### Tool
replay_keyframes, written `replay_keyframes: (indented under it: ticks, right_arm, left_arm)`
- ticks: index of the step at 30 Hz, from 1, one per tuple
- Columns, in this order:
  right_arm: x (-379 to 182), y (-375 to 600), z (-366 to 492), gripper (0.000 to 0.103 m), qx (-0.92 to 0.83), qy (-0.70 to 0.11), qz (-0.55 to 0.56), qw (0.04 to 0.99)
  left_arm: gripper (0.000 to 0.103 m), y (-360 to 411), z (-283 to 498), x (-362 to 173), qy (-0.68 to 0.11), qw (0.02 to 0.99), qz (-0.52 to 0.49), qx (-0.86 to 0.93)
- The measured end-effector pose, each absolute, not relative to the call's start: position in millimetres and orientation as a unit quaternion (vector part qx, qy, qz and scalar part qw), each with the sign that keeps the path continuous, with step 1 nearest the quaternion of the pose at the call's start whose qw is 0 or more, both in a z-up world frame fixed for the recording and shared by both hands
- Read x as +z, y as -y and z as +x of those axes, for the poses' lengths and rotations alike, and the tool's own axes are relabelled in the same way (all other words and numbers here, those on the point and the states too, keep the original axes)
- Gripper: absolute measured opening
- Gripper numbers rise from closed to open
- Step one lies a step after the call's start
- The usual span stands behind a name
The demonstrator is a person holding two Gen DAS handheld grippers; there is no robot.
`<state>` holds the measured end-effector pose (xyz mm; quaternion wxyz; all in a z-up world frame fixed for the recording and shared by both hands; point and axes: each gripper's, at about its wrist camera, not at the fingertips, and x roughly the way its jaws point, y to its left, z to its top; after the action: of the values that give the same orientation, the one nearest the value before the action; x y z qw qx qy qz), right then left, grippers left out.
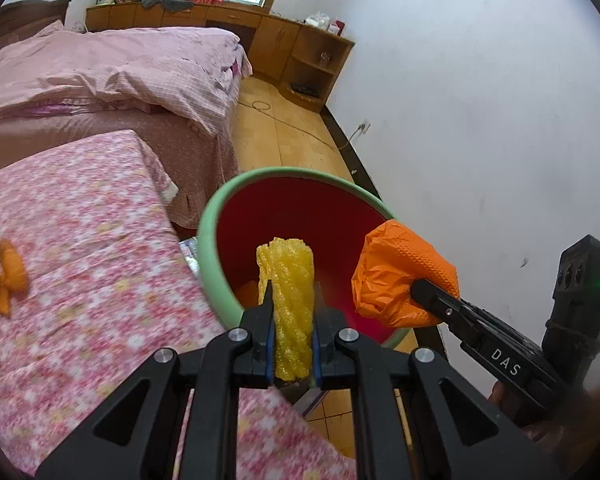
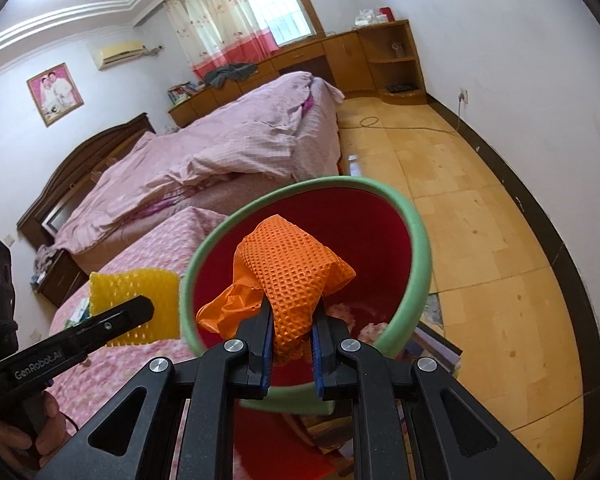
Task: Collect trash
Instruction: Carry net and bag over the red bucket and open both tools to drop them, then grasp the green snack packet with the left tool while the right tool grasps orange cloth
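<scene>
Left gripper [image 1: 292, 312]: fingers pinched on a yellow foam net sleeve [image 1: 290, 312], held upright over the near rim of the bin [image 1: 208, 216]. The same sleeve [image 2: 136, 304] is seen in the right wrist view at the left of the bin [image 2: 420, 248], just outside its green rim.

Right gripper [image 2: 290, 320]: fingers pinched on an orange textured glove [image 2: 292, 272], held above the bin's red interior. In the left wrist view the glove [image 1: 396, 272] is seen at the bin's right rim, clamped by the right gripper [image 1: 420, 288].

Some pale trash is visible at the bin bottom, not identifiable.

The bin stands on the floor just right of the pink floral surface [image 1: 80, 260]. One more orange piece [image 1: 10, 276] is left on that surface at far left, blurred. A bed with pink bedding [image 2: 240, 140] is seen farther back.
</scene>
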<state>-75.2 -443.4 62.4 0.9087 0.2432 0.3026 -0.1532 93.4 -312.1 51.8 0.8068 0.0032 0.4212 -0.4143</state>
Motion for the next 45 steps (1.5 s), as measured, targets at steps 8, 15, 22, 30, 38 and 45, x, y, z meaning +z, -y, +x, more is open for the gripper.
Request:
replay_keyframes:
  ticks: [8, 15, 22, 30, 38, 45]
  right_arm:
    - [53, 462, -64, 0.018, -0.155, -0.321, 0.246, 0.901]
    - [50, 470, -58, 0.027, -0.159, -0.332, 0.248, 0.896]
    - [52, 471, -58, 0.029, -0.160, -0.323, 0.259, 0.896]
    - [56, 461, -65, 0.038, -0.157, -0.314, 0.270, 0.896]
    - [62, 439, -68, 0.040, -0.149, -0.308, 0.274, 0.899]
    - [65, 418, -65, 0.041, -0.139, -0.310, 0.278, 0.899]
  left_arm:
    - [0.012, 342, 107, 33, -0.440, 0.800, 0.011, -0.409]
    - [0.039, 351, 111, 27, -0.445, 0.802, 0.017, -0.397]
    - [0.040, 340, 113, 29, -0.445, 0.807, 0.011, -0.388]
    - [0.040, 309, 108, 40, -0.436, 0.819, -0.001, -0.373]
    - [0.041, 263, 103, 54, -0.425, 0.836, -0.020, -0.345]
    - [0.041, 219, 106, 62, -0.418, 0.850, -0.038, -0.317]
